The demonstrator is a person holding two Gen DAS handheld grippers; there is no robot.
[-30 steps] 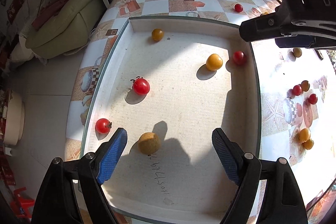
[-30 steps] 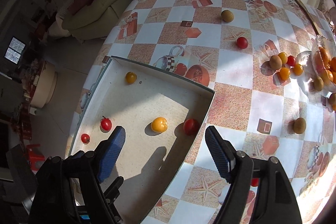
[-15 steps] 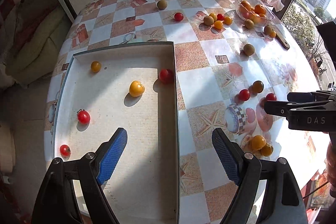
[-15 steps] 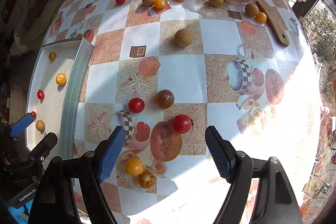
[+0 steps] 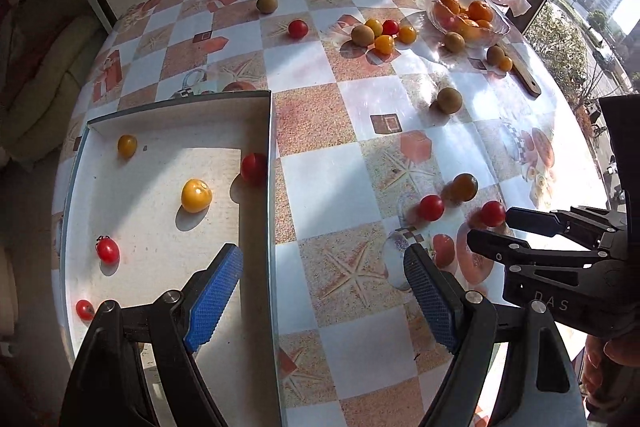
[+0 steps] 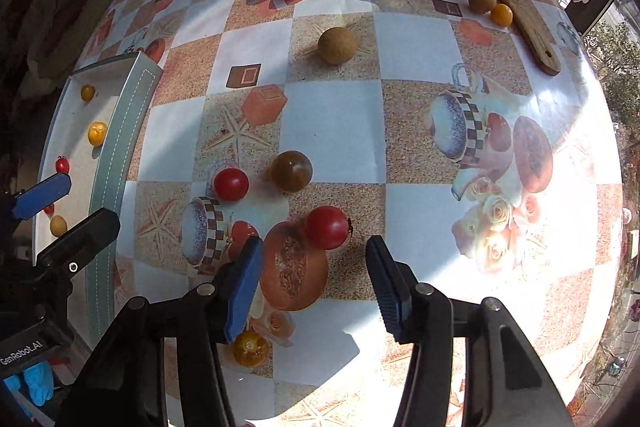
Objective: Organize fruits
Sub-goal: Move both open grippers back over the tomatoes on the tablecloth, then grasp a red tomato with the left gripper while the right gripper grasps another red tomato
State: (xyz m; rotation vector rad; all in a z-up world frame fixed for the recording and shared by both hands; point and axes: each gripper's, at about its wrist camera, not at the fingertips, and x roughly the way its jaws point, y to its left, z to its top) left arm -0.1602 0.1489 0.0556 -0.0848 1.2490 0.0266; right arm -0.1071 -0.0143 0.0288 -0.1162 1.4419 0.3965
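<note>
Red cherry tomato [image 6: 327,233] just ahead of the right gripper [image 6: 314,277], jaws closing with no fruit between them, left gripper [image 5: 322,297] wide open, empty, straddling the white tray [image 5: 267,195] wall

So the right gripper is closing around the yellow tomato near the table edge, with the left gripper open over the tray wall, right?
Not quite: the right wrist view shows the right gripper closing around the red tomato, pads not yet touching. The yellow tomato lies behind its left finger. The left gripper is open over the tray wall.
</note>
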